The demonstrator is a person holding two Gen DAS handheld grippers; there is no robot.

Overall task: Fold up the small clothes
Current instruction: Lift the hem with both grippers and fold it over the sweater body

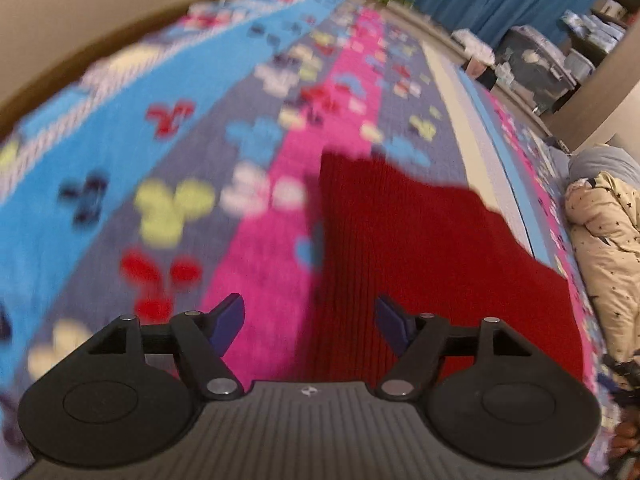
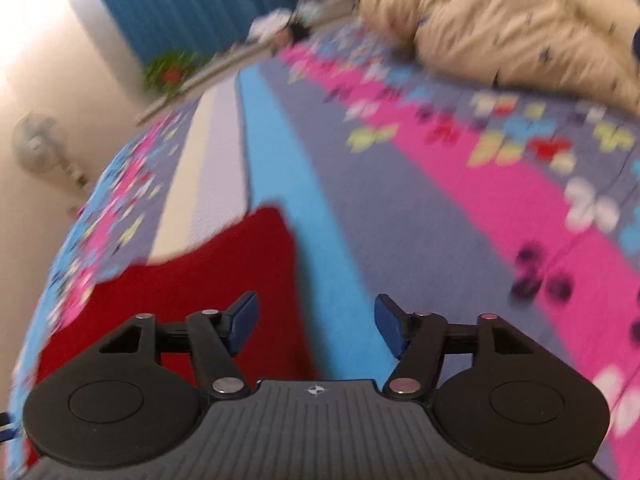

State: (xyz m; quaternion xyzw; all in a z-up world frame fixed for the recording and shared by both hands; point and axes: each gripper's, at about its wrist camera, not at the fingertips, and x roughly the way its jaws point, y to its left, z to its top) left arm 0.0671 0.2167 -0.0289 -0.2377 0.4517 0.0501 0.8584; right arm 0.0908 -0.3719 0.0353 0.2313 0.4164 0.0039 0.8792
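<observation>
Left claw (image 1: pixel 310 322) was spread apart, holding nothing, hovering over the near left edge of the red knit (image 1: pixel 420 260). The knit lay flat on the bed (image 1: pixel 120 168), on the patterned cover, with its left edge straight and the far edge stepped. It looked like it was already spread out ready for a fold. Right claw (image 2: pixel 316 326) was also apart and empty, just off the knit's (image 2: pixel 208 280) right edge, over the blue stripe. My read: the claws sat on either side of the near hem so each could pinch a corner and carry it over together. Both views were motion-blurred, so contact with the fabric couldn't be confirmed. A beige star-print quilt (image 2: pixel 500 20) was bunched at the far right, well clear.
</observation>
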